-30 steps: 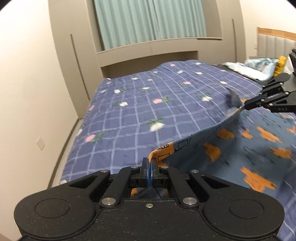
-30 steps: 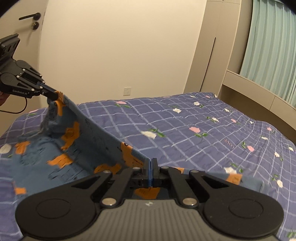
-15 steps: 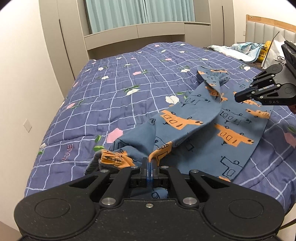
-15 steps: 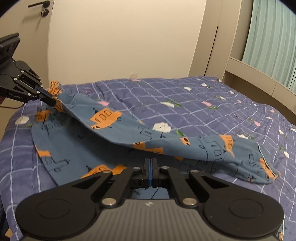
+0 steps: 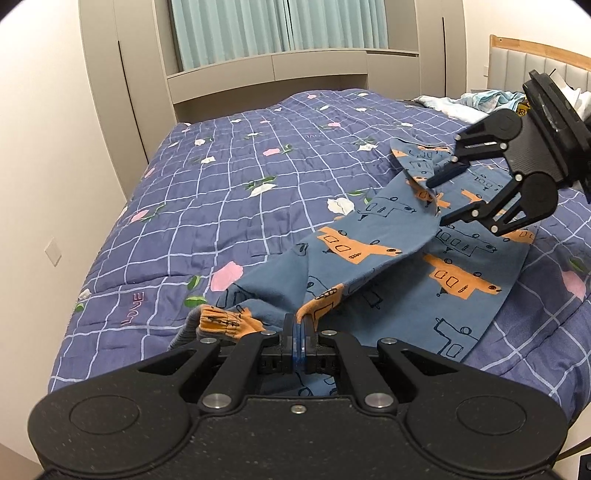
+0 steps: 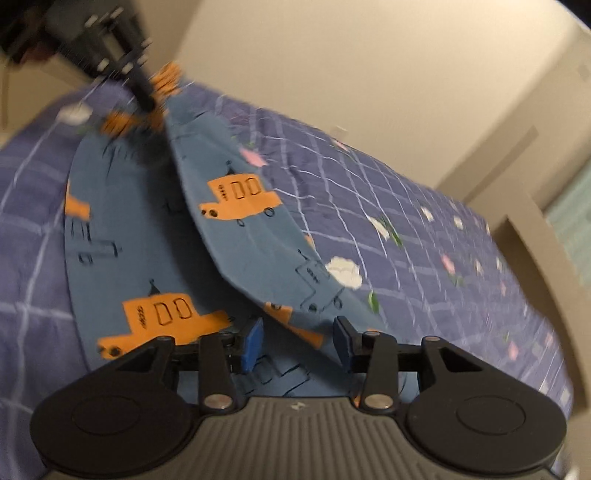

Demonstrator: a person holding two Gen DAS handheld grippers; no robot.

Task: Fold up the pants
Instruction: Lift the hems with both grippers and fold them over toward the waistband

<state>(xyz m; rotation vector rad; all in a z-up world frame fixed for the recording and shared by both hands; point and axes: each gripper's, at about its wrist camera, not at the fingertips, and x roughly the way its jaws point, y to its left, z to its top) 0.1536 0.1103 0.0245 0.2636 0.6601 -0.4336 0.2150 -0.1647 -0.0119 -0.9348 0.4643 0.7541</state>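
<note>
Blue pants [image 5: 373, 236] printed with orange vehicles lie on the bed, one half folded over the other. My left gripper [image 5: 297, 330] is shut on a bunched edge of them near the bed's near edge; in the right wrist view the left gripper [image 6: 146, 99] appears at top left, blurred, still pinching the cloth. My right gripper [image 5: 436, 201] hovers over the far end, its jaws opening. The folded pants [image 6: 255, 229] run slack between its blue pads [image 6: 253, 343], which do not press on the cloth. Midway between them is my right gripper [image 6: 297, 343].
The bed carries a purple checked quilt [image 5: 229, 177] with flowers. A wall with a socket runs along its left side. Beige cupboards and a teal curtain [image 5: 280, 26] stand beyond. Crumpled bedding [image 5: 476, 101] lies by the headboard [image 5: 535, 62] at far right.
The pants, held stretched in the air a second ago, have come down onto the quilt. My right gripper has rolled, sunk and let go of the cloth. The left gripper stays shut.
</note>
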